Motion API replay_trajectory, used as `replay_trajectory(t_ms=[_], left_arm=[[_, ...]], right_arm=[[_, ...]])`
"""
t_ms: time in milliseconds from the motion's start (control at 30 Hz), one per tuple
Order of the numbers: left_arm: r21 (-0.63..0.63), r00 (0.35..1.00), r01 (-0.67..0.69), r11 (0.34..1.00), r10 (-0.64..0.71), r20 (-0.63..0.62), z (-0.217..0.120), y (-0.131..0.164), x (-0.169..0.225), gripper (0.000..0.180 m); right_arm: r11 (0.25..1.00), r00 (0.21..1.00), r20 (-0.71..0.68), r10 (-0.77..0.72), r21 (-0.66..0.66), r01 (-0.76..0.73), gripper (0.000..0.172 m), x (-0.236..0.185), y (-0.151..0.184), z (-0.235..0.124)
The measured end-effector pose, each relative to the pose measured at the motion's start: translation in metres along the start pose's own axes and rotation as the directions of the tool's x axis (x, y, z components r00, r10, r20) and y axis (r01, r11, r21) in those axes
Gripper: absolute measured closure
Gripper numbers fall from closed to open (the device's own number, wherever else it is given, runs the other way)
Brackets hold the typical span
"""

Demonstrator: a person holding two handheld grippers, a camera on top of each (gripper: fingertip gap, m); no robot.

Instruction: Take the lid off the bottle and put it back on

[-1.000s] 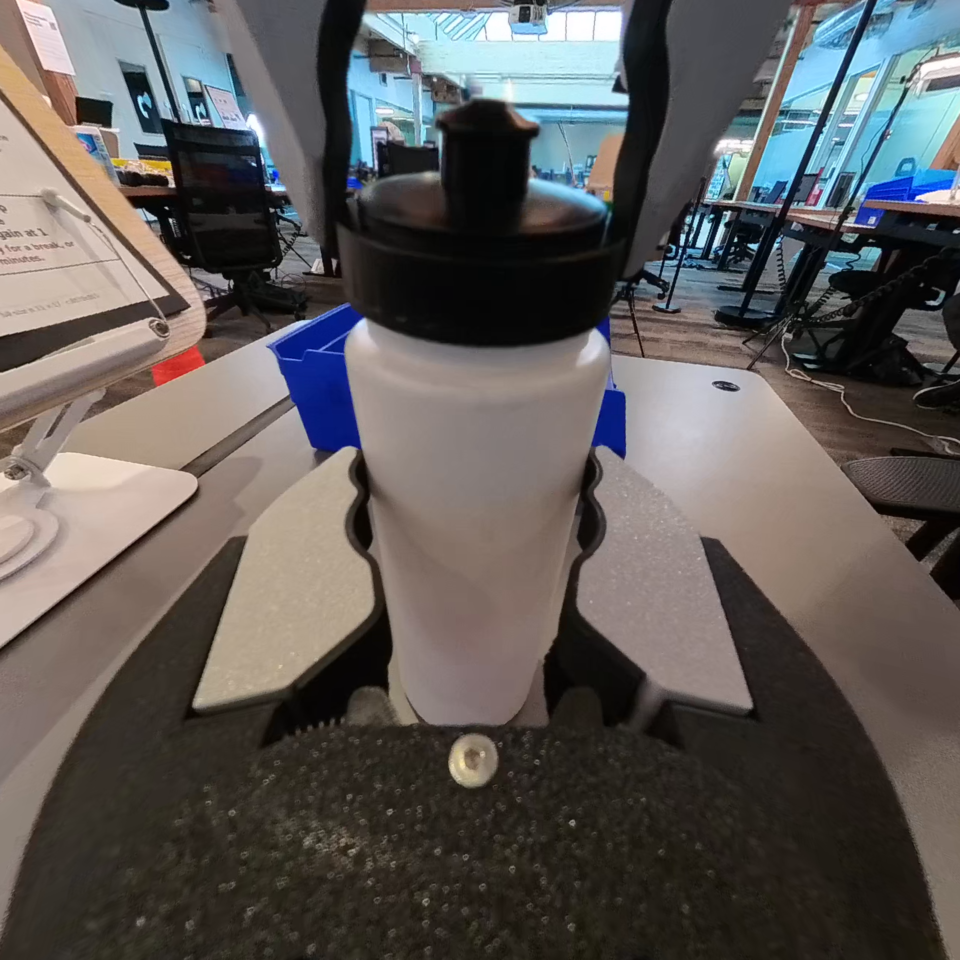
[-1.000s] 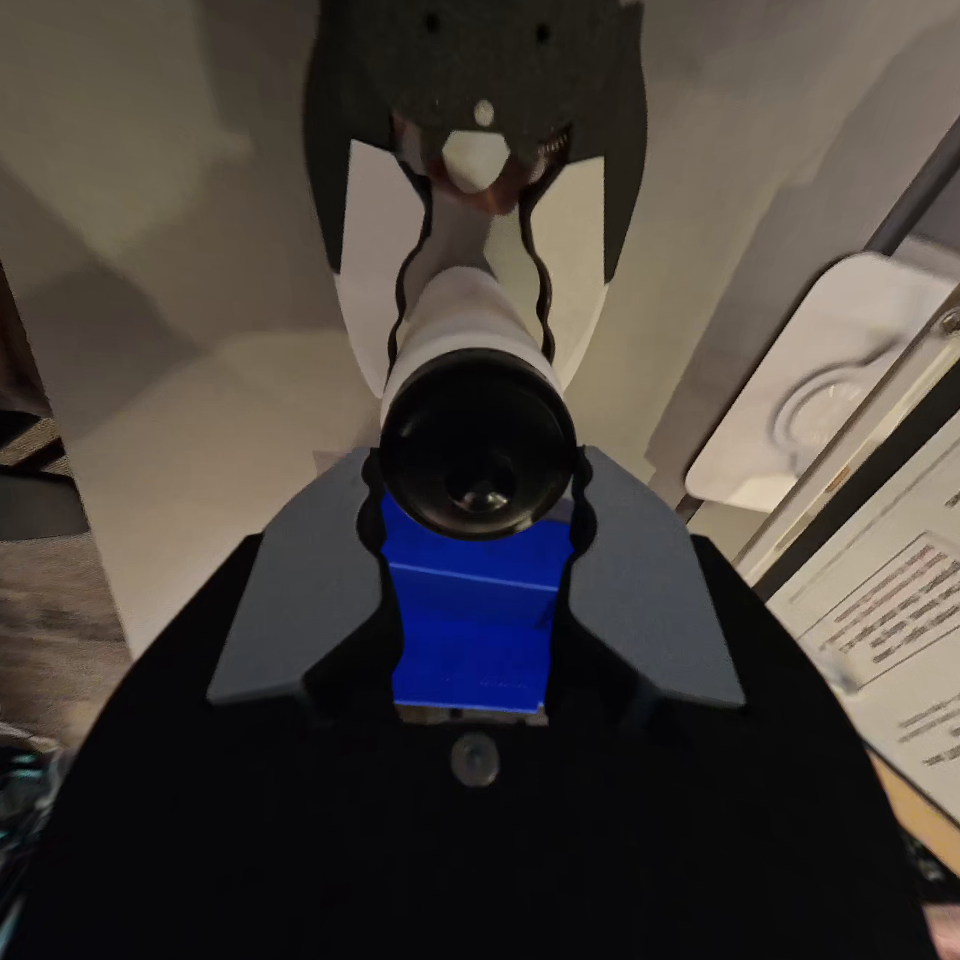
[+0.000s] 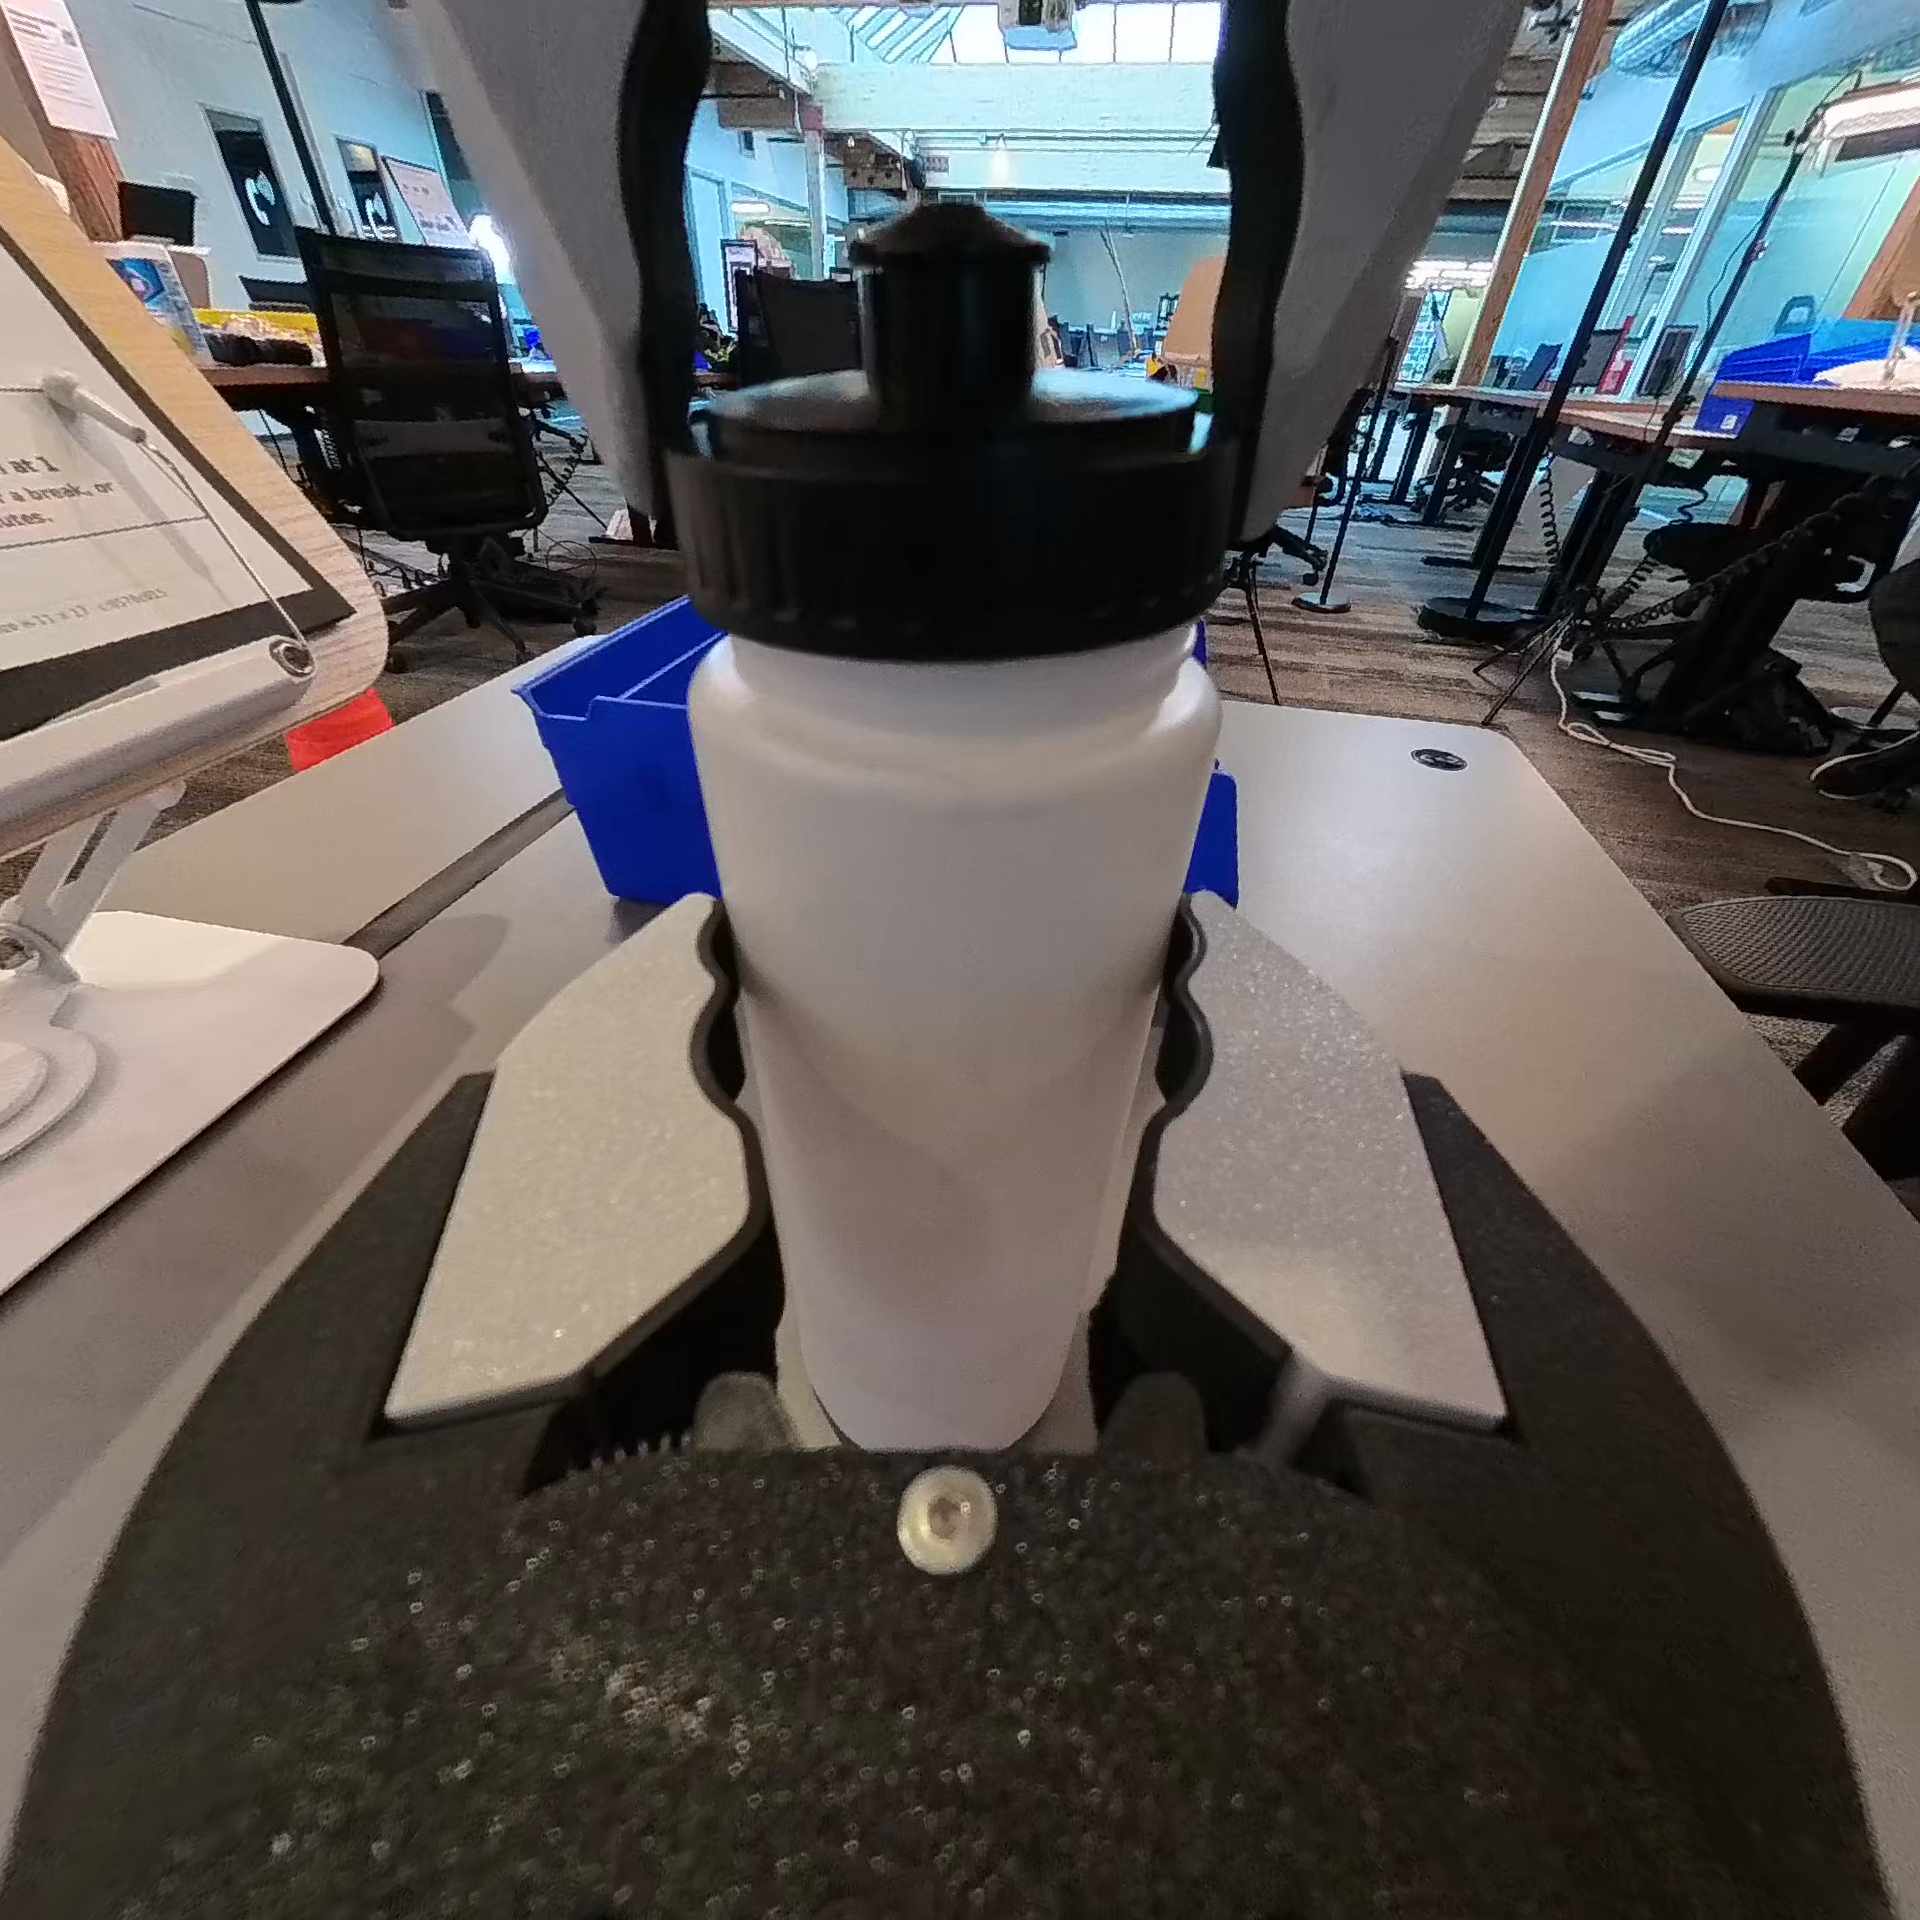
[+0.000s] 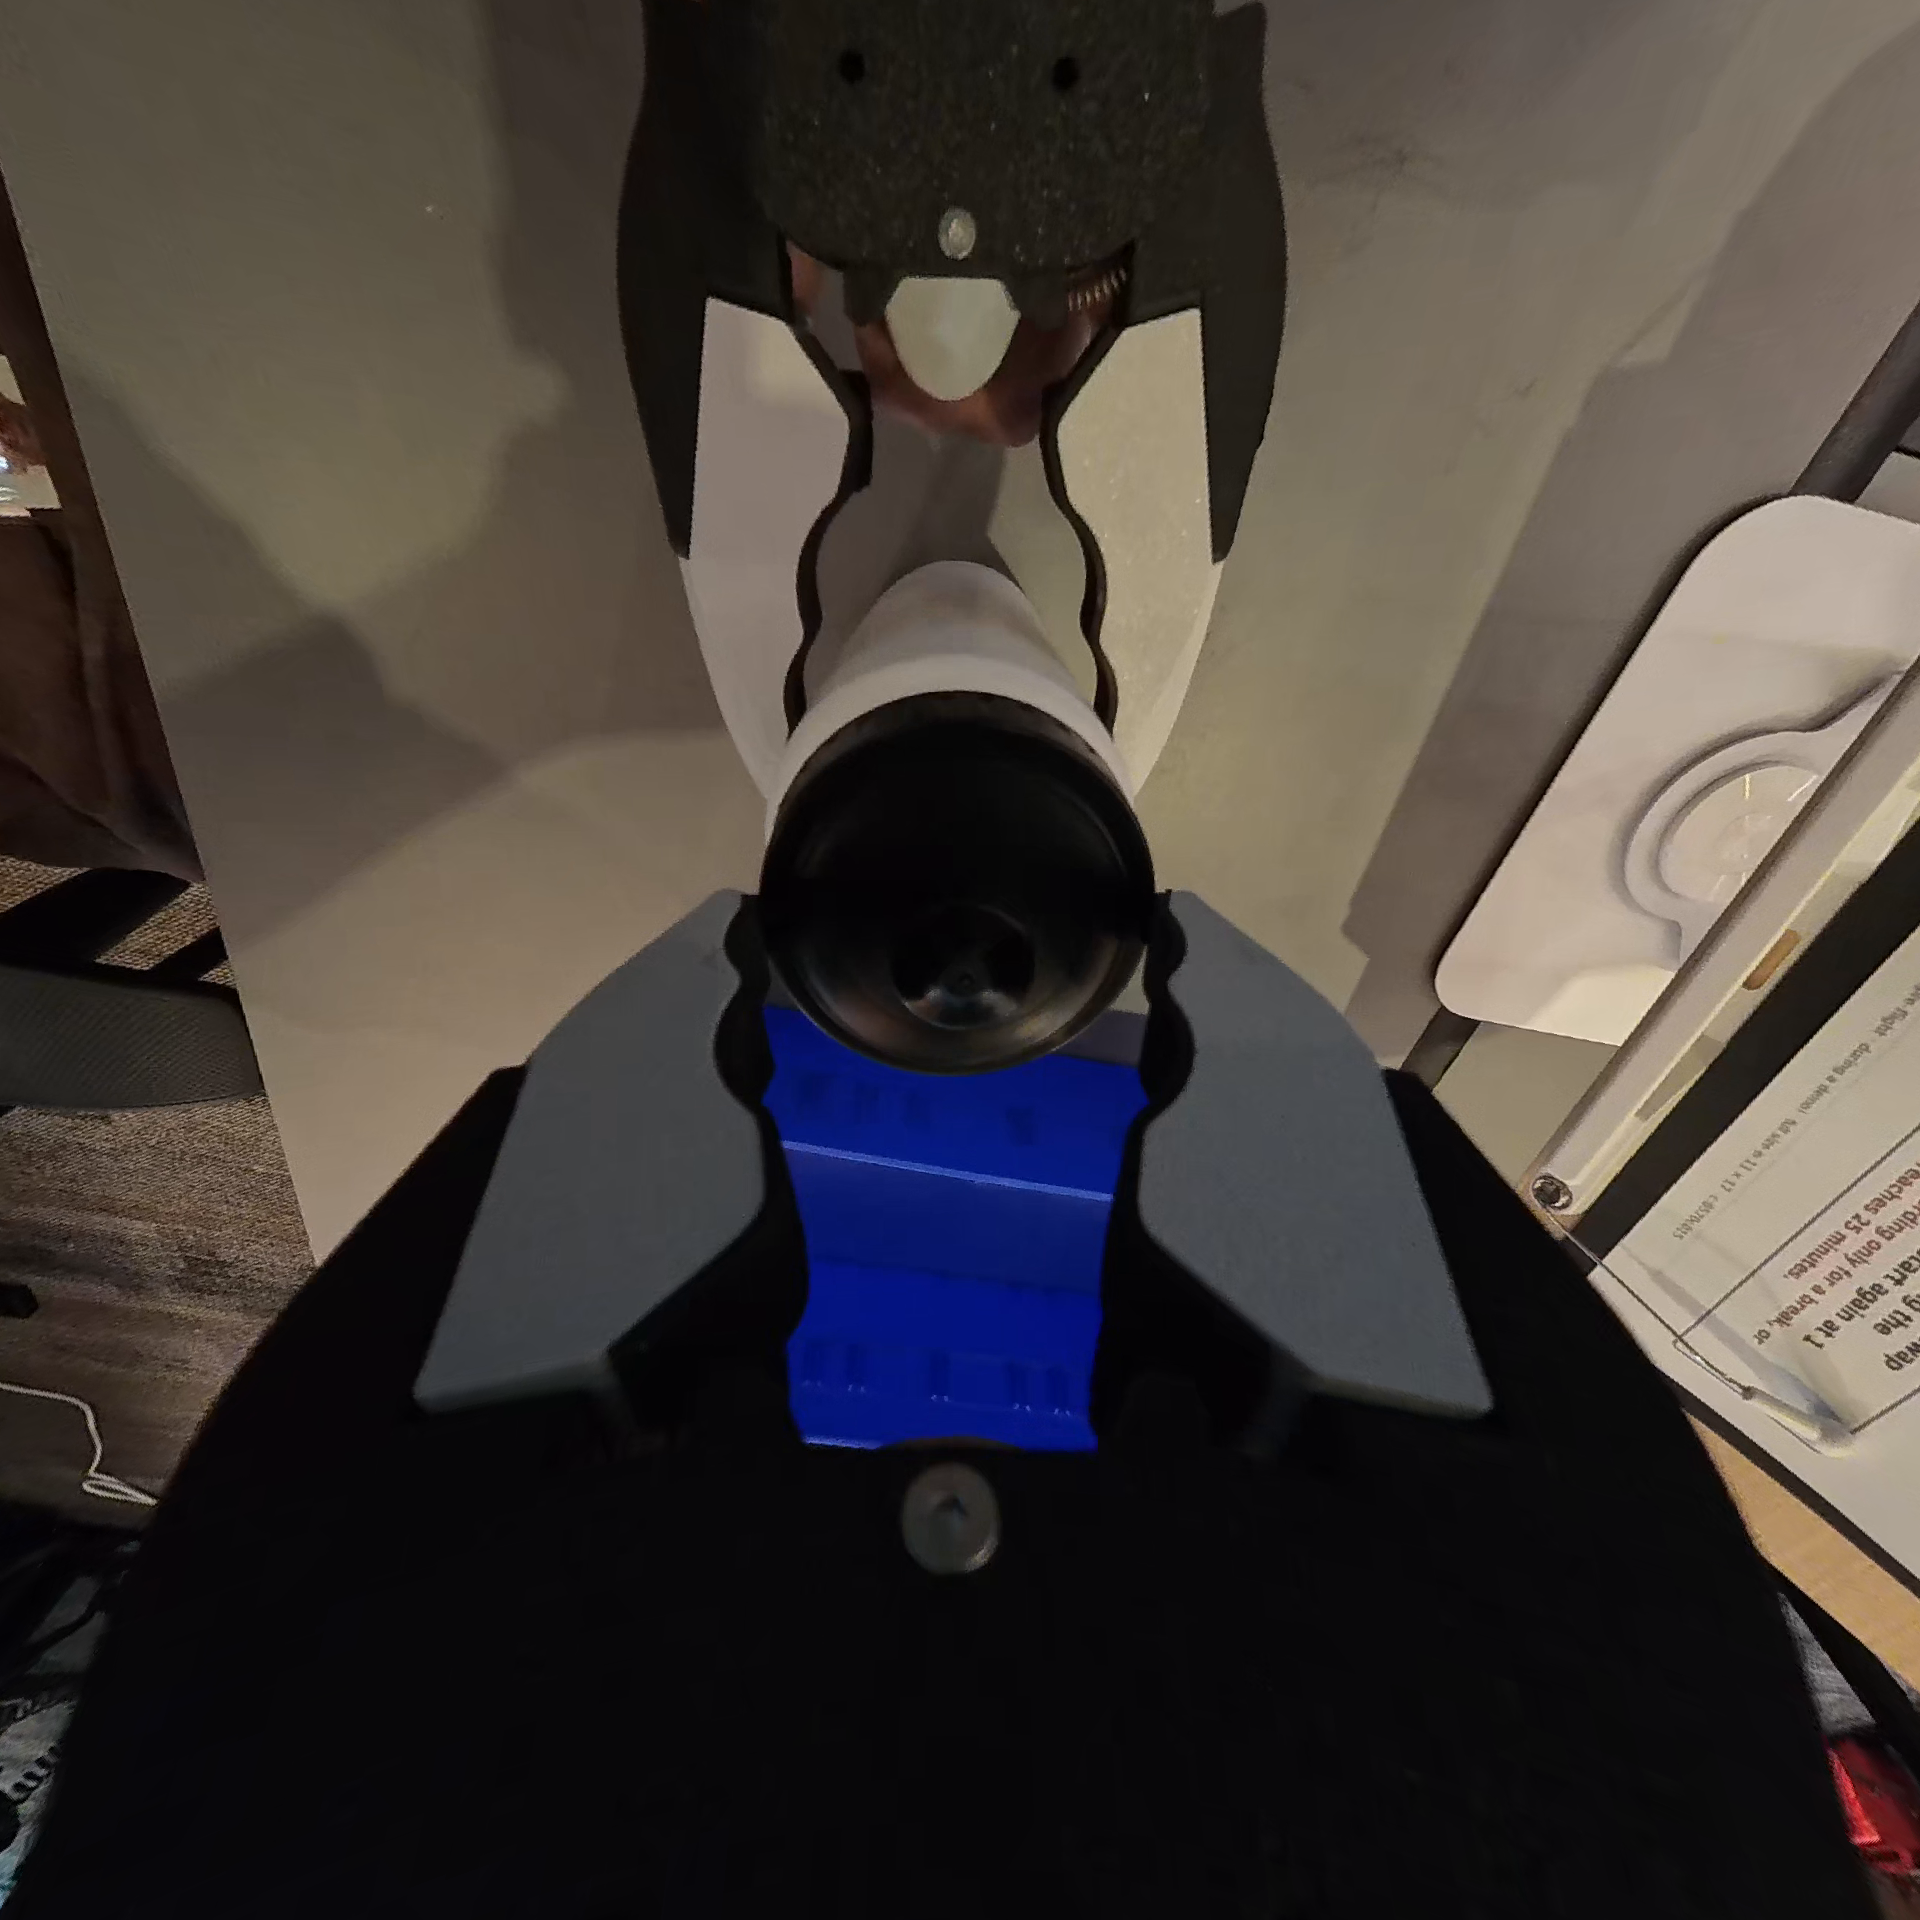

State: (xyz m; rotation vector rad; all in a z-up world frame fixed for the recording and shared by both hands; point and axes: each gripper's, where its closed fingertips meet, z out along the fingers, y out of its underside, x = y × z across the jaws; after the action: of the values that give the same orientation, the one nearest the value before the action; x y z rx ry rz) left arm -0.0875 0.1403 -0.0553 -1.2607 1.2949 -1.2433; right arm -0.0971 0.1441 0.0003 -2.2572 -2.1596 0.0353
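A white bottle (image 3: pixel 956 987) with a black screw lid (image 3: pixel 945 540) and pull spout stands upright over the grey table (image 3: pixel 1455 935). My left gripper (image 3: pixel 951 925) is shut on the bottle's body, both pads pressed to its sides. My right gripper (image 3: pixel 951 447) comes down from above and its pads press on the lid's rim from both sides. In the right wrist view I look down on the lid (image 4: pixel 954 914) between my right gripper's (image 4: pixel 954 925) fingertips. The bottle (image 4: pixel 945 634) and the left gripper (image 4: pixel 954 696) lie beyond it.
A blue bin (image 3: pixel 623 769) sits on the table just behind the bottle and shows under the lid in the right wrist view (image 4: pixel 935 1299). A document stand (image 3: pixel 125 499) with a white base (image 3: pixel 187 997) is at the left. A chair (image 3: pixel 1808 956) stands off the table's right edge.
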Motion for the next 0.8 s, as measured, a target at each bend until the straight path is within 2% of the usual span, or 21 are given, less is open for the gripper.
replay_trajectory(t_ms=[367, 533, 700, 800], left_arm=[[-0.002, 1.000, 0.002, 1.000, -0.002, -0.002, 0.0003, -0.0001, 0.0004, 0.102], [-0.001, 1.000, 0.003, 1.000, -0.003, -0.004, 0.0003, -0.0002, 0.0006, 0.102], [-0.002, 1.000, 0.004, 1.000, -0.004, -0.006, 0.0001, -0.0001, 0.0009, 0.102], [-0.002, 1.000, 0.004, 1.000, -0.004, -0.007, -0.0001, -0.0001, 0.0011, 0.102]], right_arm=[[1.000, 1.000, -0.020, -0.020, -0.006, 0.020, 0.102, 0.0002, 0.0003, 0.0003], [1.000, 1.000, -0.008, 0.021, 0.002, -0.021, 0.102, -0.0006, 0.0004, 0.0005], [0.989, 0.990, -0.015, 0.143, -0.024, -0.144, 0.102, -0.0014, 0.0005, 0.0007], [0.943, 0.945, -0.021, 0.326, -0.058, -0.327, 0.101, -0.0027, 0.0013, 0.0005]])
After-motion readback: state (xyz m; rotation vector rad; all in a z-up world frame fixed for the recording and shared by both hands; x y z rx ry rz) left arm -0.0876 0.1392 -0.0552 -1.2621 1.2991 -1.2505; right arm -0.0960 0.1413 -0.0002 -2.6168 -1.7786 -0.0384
